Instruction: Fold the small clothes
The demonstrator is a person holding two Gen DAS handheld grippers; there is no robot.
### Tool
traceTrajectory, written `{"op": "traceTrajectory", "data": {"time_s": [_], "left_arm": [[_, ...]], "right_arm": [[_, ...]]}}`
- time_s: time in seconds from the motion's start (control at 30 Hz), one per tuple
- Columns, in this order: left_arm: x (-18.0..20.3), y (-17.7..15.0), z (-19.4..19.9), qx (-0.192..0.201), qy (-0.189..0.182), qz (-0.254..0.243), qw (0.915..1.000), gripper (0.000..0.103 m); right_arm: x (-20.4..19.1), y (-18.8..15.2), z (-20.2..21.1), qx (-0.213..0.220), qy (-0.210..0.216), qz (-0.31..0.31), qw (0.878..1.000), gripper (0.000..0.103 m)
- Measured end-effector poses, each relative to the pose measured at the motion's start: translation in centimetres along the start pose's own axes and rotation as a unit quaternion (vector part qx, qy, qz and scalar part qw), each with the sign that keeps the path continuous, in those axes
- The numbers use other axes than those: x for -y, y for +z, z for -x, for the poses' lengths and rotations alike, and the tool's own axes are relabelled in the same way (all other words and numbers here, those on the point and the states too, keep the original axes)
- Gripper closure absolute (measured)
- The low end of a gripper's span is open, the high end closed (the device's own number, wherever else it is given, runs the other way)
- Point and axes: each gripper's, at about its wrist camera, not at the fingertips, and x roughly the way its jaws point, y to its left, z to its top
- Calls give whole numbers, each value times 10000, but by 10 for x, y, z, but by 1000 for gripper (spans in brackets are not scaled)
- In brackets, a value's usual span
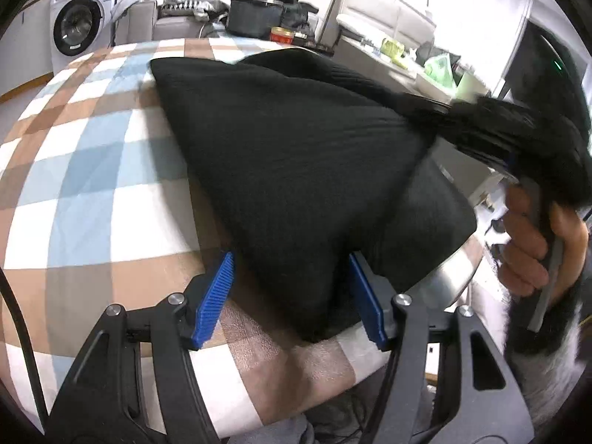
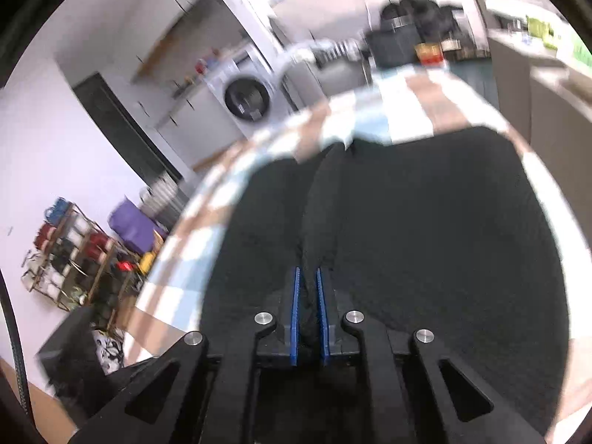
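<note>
A black ribbed garment [image 1: 296, 148] lies on a round table with a checked cloth [image 1: 92, 185]. Its near corner sits between the blue pads of my left gripper [image 1: 292, 256], which stands open, with bare cloth showing beside the left pad. My right gripper [image 2: 307, 271] is shut on a pinched fold of the black garment [image 2: 425, 222]. In the left wrist view the right gripper [image 1: 440, 105] appears blurred at the right, holding the garment's right side lifted off the table, with a person's hand [image 1: 529, 240] on its grip.
Beyond the table's far edge stand a washing machine [image 1: 79, 18], a black bag [image 1: 255, 14] and a red tin [image 1: 282, 34]. A counter with green items [image 1: 436, 66] runs along the right. A rack of spools [image 2: 74, 255] stands on the floor to the left.
</note>
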Motion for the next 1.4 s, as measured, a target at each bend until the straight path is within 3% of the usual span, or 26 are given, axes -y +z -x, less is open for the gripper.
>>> {"op": "traceTrajectory", "data": {"time_s": [0.13, 0.27, 0.47, 0.6, 0.7, 0.9, 1.03, 1.13, 1.23, 1.3, 1.4], "left_arm": [[7, 2, 13, 96, -214, -196, 9995, 38], [15, 0, 13, -38, -315, -435, 9986, 37], [2, 3, 14, -31, -522, -156, 9985, 37], [-5, 3, 16, -24, -612, 3, 9981, 37], [-19, 9, 17, 66, -592, 375, 9975, 36], [-40, 8, 8, -64, -484, 838, 9953, 36], [-47, 9, 12, -5, -404, 871, 9954, 36], [-48, 12, 14, 32, -352, 880, 9955, 36], [-45, 14, 15, 55, -291, 774, 9966, 36], [-39, 13, 14, 18, -229, 657, 9976, 36], [-21, 11, 11, -66, -241, 316, 9992, 36]], "right_arm": [[10, -18, 32, 20, -411, 32, 9991, 95], [41, -44, 19, -704, -1118, -70, 9912, 95], [56, -38, 21, -757, -663, -401, 9941, 89], [51, -22, 19, -492, -519, -432, 9965, 56], [44, -13, 0, -657, -491, -258, 9963, 52], [32, -13, -33, -908, -466, -193, 9946, 52], [32, -17, -27, -986, -552, -40, 9936, 52], [43, -20, -13, -1046, -883, -89, 9906, 52], [48, -28, 4, -1067, -1304, 138, 9856, 53], [49, -33, 10, -1125, -1505, 333, 9816, 61], [46, -36, 20, -1000, -1266, 398, 9861, 63]]}}
